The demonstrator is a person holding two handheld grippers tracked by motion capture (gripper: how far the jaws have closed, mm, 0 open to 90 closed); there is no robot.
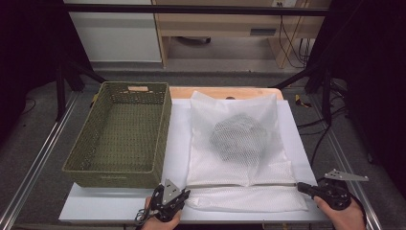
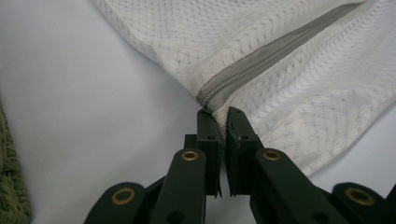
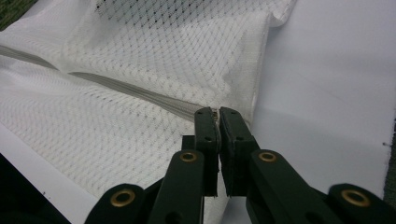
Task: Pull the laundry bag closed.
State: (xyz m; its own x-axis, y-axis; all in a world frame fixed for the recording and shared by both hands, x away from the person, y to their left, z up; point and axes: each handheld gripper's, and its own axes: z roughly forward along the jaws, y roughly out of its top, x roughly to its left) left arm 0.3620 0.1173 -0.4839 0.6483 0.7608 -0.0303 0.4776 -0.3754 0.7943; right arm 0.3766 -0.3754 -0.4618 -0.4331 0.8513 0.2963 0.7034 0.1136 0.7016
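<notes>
Zipper (image 2: 261, 60) running along the desk's near edge, left gripper (image 2: 223, 114) and right gripper (image 3: 217, 113) clamped shut on opposite ends of it.

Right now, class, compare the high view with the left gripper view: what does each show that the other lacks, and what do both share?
High view alone: the whole green woven plastic basket, a dark grey bundle inside the white mesh laundry bag, and the right gripper at the bag's near right corner. Left gripper view alone: the grey zipper in close detail, its end nipped between the left gripper and its closed jaws. Both share the bag, the left gripper, a stretch of the basket and the white table sheet.
</notes>
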